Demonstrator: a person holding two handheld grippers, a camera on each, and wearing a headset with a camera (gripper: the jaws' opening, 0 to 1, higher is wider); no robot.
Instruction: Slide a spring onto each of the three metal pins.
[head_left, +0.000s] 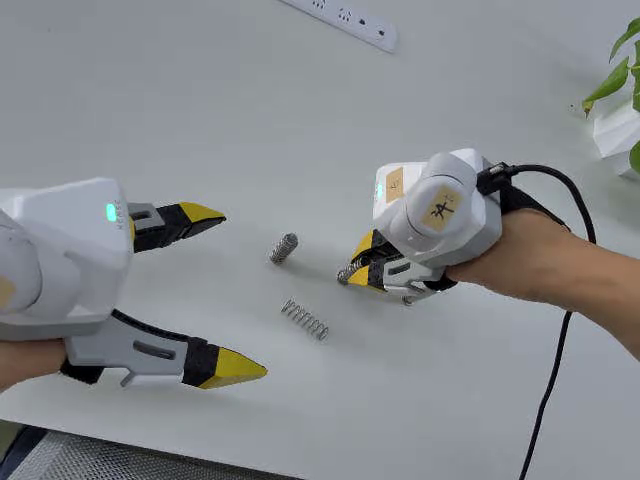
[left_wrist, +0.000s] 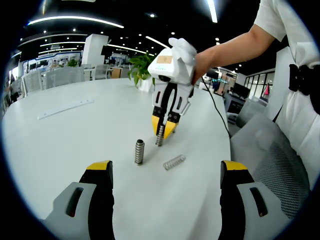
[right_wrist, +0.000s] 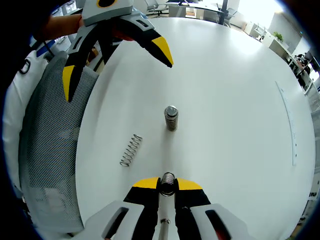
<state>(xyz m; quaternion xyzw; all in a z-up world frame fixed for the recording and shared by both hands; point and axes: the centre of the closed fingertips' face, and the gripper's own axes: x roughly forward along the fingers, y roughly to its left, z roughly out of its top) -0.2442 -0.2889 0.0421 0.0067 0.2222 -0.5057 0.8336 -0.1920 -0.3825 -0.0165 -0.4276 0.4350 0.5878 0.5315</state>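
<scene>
Two springs are on the white table (head_left: 200, 100): a sprung pin (head_left: 284, 247) stands upright and a loose spring (head_left: 305, 320) lies near it. The right gripper (head_left: 358, 270) clamps a third spring (right_wrist: 168, 182), while the left gripper (head_left: 235, 292) gapes wide. The mark on the right gripper's tan sticker (head_left: 440, 208) is unreadable.

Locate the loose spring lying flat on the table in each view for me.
Head view: the loose spring lies below centre, down-right of the upright spring-covered pin.
Left gripper view: just below centre, right of that pin.
Right gripper view: left of centre, down-left of the pin.
Shared landmark: that upright pin.
</scene>
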